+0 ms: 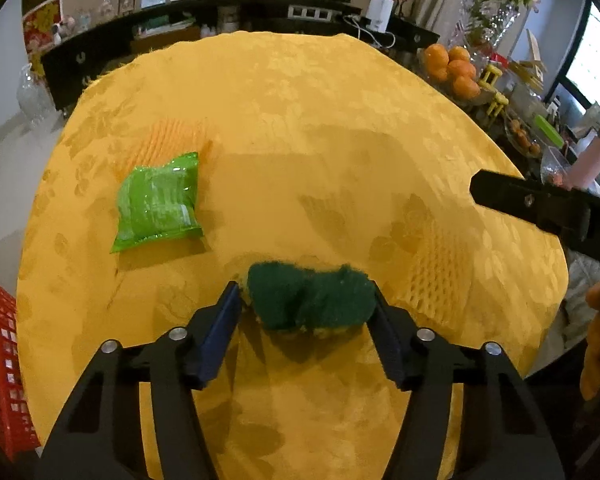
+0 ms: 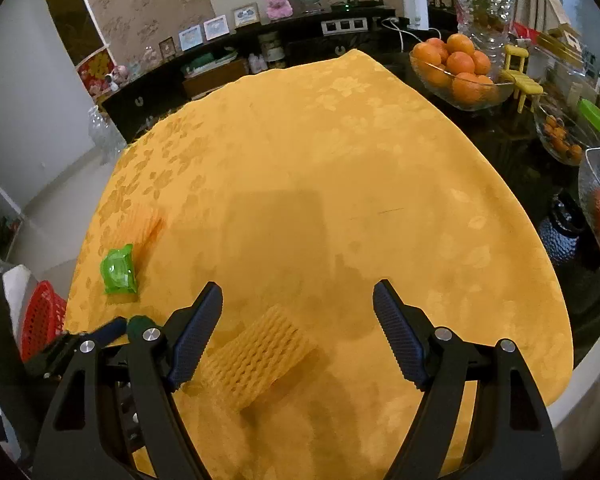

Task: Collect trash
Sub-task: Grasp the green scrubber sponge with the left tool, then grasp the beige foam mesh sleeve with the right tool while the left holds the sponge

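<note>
A dark green scouring sponge point(image 1: 308, 300) with a yellow underside lies on the yellow tablecloth point(image 1: 300, 120). My left gripper point(image 1: 304, 296) is shut on it, both pads against its ends, and the sponge is buckled in the middle. A green plastic wrapper point(image 1: 158, 204) lies to the left, with an orange foam net point(image 1: 172, 136) just behind it. My right gripper point(image 2: 298, 312) stands open over a yellow foam fruit net point(image 2: 256, 356), which lies between its fingers without touching the pads. In the right wrist view the left gripper point(image 2: 112, 330) and sponge point(image 2: 140, 324) show at lower left.
A red plastic basket point(image 1: 0, 360) stands off the table's left edge. A glass bowl of oranges point(image 2: 460, 68), more glass bowls and a vase crowd the dark surface to the right. A dark sideboard point(image 2: 220, 64) with ornaments runs behind the table.
</note>
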